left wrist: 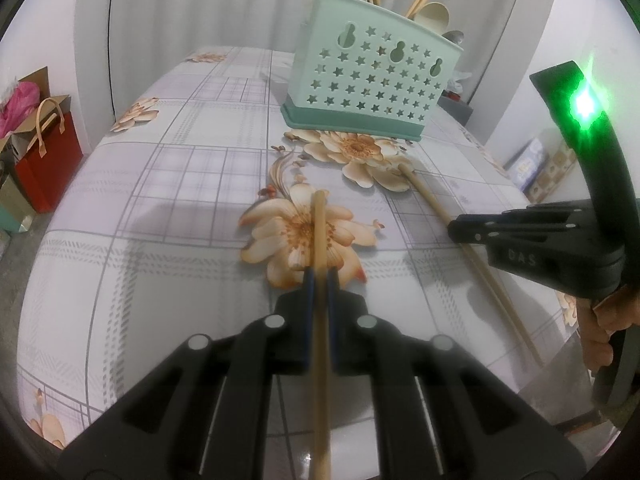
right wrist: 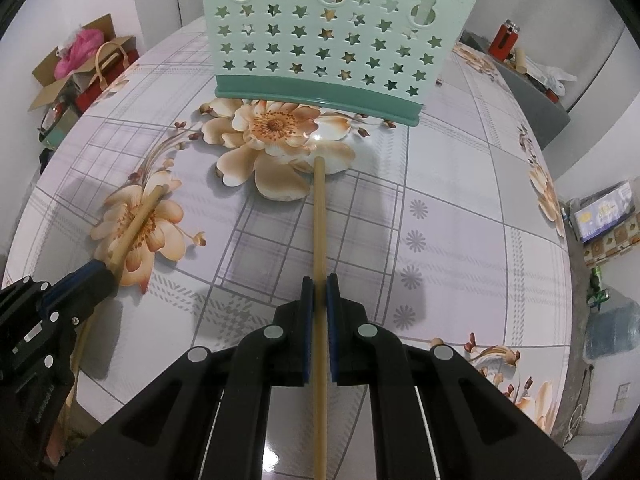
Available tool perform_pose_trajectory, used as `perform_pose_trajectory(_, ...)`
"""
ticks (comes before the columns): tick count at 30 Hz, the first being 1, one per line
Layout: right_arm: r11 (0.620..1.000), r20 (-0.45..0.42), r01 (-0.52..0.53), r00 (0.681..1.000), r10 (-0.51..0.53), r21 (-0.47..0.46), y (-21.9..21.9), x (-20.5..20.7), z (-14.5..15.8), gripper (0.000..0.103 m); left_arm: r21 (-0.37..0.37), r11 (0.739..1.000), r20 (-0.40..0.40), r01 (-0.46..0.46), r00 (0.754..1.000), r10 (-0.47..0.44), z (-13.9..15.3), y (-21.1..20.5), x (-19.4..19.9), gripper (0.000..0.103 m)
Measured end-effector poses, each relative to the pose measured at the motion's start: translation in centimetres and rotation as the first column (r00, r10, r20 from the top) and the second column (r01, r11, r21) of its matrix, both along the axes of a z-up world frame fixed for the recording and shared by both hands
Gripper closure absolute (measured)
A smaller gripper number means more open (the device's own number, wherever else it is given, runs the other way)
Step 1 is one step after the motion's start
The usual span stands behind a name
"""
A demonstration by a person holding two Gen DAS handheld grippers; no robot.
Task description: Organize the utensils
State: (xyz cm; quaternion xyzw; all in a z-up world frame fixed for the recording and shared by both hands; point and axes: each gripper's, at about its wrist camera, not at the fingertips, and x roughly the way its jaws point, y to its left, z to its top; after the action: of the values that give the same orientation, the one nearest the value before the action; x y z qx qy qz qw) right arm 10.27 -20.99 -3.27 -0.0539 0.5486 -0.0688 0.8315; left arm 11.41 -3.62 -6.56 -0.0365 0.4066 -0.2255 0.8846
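Note:
My left gripper [left wrist: 320,276] is shut on a wooden chopstick [left wrist: 319,232] that points away from me, over an orange flower printed on the tablecloth. To its right, my right gripper [left wrist: 452,229] is shut on a second chopstick [left wrist: 426,194], whose far tip rests near the holder. In the right wrist view, the right gripper [right wrist: 320,284] clamps that chopstick [right wrist: 319,216], and the left gripper [right wrist: 100,270] holds its chopstick [right wrist: 138,218] at the left. A mint-green holder with star-shaped holes [left wrist: 368,76] [right wrist: 332,40] stands upright at the far side, with chopsticks and spoons in it.
The table [left wrist: 160,168] wears a glossy checked cloth with flowers. Left of it on the floor stand a red paper bag [left wrist: 48,160] and a cardboard box [right wrist: 52,80]. A grey ledge with a red container [right wrist: 506,40] lies at the right. A hand [left wrist: 600,332] grips the right tool.

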Motion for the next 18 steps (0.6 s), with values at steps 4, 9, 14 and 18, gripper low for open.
perform_pose_trajectory(4,1.000,0.000,-0.001,1.000,0.001,0.002,-0.02,-0.01,-0.02,0.096,0.000,1.000,-0.001,0.001,1.000,-0.001,0.01,0.00,0.00,0.098)
perform_pose_trajectory(9,1.000,0.000,-0.002,1.000,0.002,0.000,0.05,0.04,-0.03,0.096,0.002,1.000,-0.001,0.000,1.000,0.000,-0.01,-0.01,-0.06,0.098)
perform_pose_trajectory(14,1.000,-0.001,-0.005,1.000,0.005,-0.001,0.21,0.18,-0.08,0.096,0.001,1.000,-0.001,-0.001,1.000,0.001,0.00,-0.04,-0.09,0.098)
perform_pose_trajectory(18,1.000,-0.003,-0.006,1.000,0.006,0.000,0.25,0.30,-0.11,0.096,0.000,1.000,-0.001,-0.002,1.000,0.002,0.00,0.00,-0.07,0.098)
